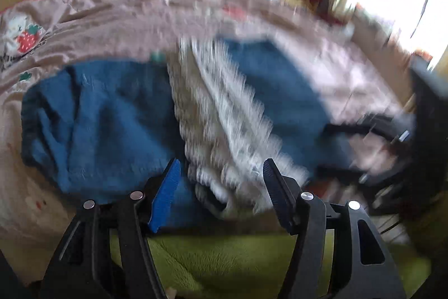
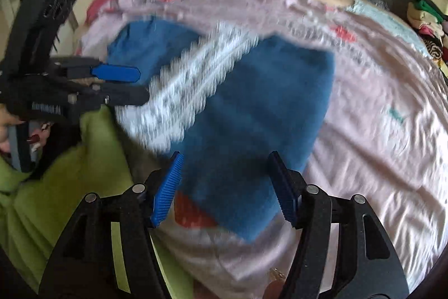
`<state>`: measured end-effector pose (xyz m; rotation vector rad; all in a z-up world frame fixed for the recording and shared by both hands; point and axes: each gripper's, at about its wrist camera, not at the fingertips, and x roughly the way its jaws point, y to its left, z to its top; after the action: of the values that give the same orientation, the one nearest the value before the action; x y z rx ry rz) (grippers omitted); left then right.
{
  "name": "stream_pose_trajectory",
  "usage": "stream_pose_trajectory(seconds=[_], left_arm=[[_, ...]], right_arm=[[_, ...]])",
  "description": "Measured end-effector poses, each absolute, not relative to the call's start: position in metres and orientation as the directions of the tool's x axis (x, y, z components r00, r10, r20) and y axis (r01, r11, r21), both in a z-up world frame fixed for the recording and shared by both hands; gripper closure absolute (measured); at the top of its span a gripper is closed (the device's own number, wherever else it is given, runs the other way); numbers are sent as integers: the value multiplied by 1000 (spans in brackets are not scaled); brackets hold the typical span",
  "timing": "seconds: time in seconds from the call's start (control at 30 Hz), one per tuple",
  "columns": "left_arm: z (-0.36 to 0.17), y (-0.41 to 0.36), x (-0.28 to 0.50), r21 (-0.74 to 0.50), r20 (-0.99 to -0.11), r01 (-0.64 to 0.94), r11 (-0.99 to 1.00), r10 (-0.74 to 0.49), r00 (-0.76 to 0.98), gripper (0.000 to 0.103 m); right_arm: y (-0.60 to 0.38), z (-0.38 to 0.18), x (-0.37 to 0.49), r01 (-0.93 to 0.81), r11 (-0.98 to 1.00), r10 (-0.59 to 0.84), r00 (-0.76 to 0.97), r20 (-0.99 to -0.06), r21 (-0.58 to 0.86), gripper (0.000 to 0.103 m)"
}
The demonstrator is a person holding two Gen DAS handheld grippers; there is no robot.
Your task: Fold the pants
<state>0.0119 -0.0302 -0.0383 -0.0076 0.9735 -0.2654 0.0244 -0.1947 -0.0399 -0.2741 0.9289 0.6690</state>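
Left claw (image 1: 219,173) agape, right claw (image 2: 225,167) agape, blue pants (image 2: 252,108) blurred

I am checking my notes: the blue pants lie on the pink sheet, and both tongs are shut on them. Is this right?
Not quite. The pants do lie on the sheet, but both tongs are open and hold nothing. The left wrist view shows the left tongs, the right wrist view the right tongs.

The left gripper (image 1: 221,173), black-framed with one blue ribbed pad, pointed steeply downward, its jaws parted with nothing pressed between them. The right gripper (image 2: 225,167), black with blue ribbed pads, stood likewise parted and angled down. Both views were motion-blurred.
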Motion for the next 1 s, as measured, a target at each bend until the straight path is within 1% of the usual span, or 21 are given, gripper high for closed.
stream_pose_trajectory(seconds=[0.07,0.23,0.33,0.43,0.47,0.53,0.67,0.73,0.77,0.83,1.0], left_arm=[[-51,-30,14,-121,-836,208,971,-213,505,41],[-48,-25,11,-141,-826,202,969,-228,515,42],[-39,-19,9,-171,-808,194,966,-250,534,42],[-23,-8,1,-175,-788,173,969,-243,566,42],[-19,-5,-1,-177,-781,163,971,-239,576,40],[-9,6,-4,-185,-766,124,975,-222,603,31],[5,26,-10,-187,-747,61,981,-182,640,30],[11,37,-12,-177,-741,26,984,-151,654,19],[13,44,-11,-175,-739,6,985,-135,660,17],[14,62,-11,-183,-736,-53,982,-100,670,15],[5,103,-9,-204,-757,-179,963,-39,652,15]], right_arm=[[-200,-49,27,-614,783,416,392,-820,103,48],[-206,-45,28,-607,783,443,388,-809,137,47],[-214,-35,31,-607,774,490,391,-779,181,47],[-220,-18,42,-600,777,511,427,-746,189,46],[-220,-12,47,-599,779,514,437,-738,188,44],[-217,3,63,-605,774,528,454,-717,187,39],[-199,26,88,-649,742,562,469,-682,166,33],[-186,36,99,-674,718,592,462,-660,172,32],[-178,42,105,-688,702,613,451,-648,184,31],[-159,51,116,-721,660,659,422,-623,211,27],[-106,65,134,-793,564,719,333,-610,231,22]])
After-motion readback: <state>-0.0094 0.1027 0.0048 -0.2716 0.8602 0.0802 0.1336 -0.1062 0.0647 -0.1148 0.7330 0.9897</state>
